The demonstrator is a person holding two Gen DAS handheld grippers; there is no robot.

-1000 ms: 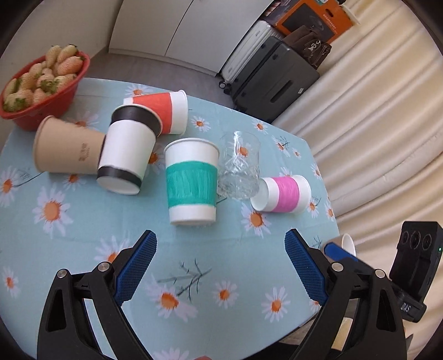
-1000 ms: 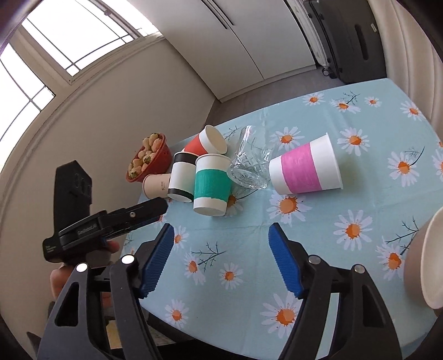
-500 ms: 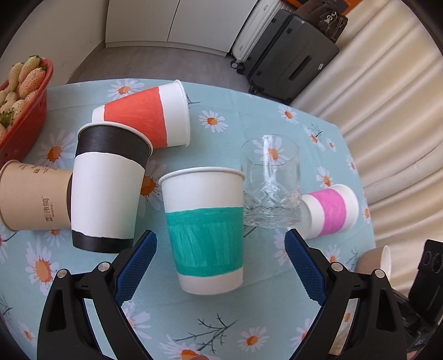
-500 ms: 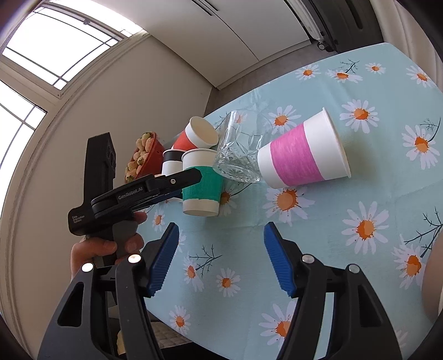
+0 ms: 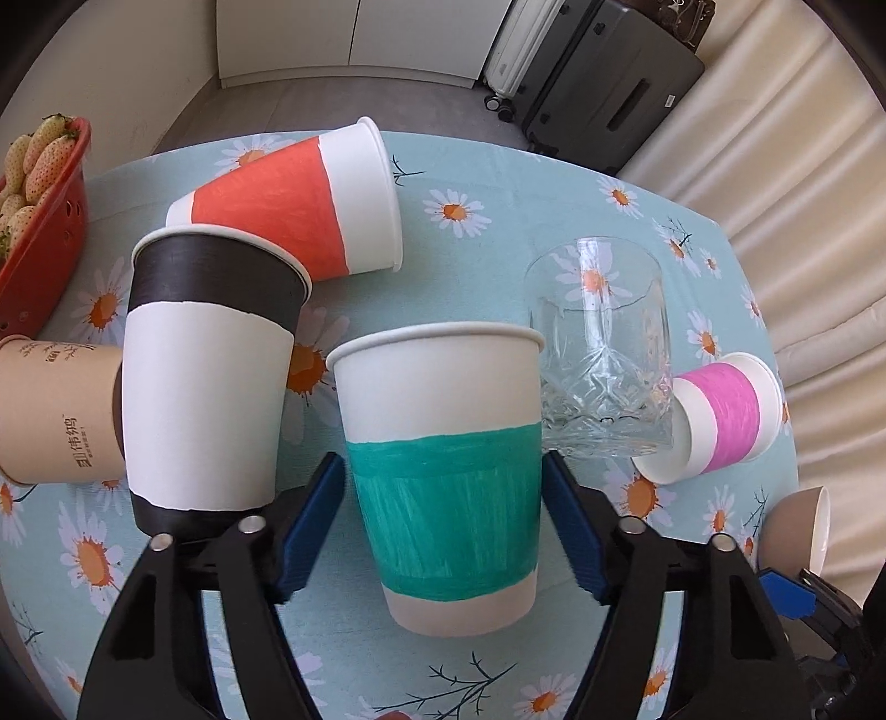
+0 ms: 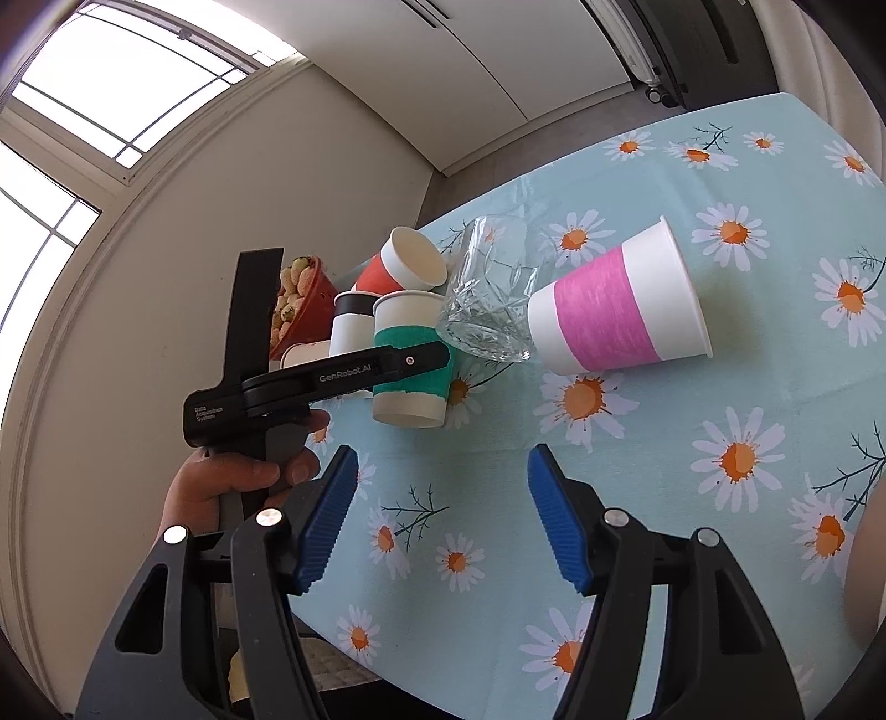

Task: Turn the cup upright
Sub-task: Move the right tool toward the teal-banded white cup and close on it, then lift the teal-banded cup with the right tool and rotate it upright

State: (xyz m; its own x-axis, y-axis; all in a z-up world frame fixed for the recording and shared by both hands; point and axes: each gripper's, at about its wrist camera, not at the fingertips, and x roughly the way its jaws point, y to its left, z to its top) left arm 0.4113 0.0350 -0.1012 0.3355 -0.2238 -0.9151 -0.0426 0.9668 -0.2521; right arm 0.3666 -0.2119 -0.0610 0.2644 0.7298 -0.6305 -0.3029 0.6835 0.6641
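My left gripper wide open, blue pads flanking green-banded cup at frame centre, contact unclear. Cup upright on daisy tablecloth. Right gripper open, empty, lower frame. Pink-banded cup on side, right of glass.

Daylight pours through paned windows above a cream wall; white cabinet doors, grey floor, 2 suitcases, beige curtain.
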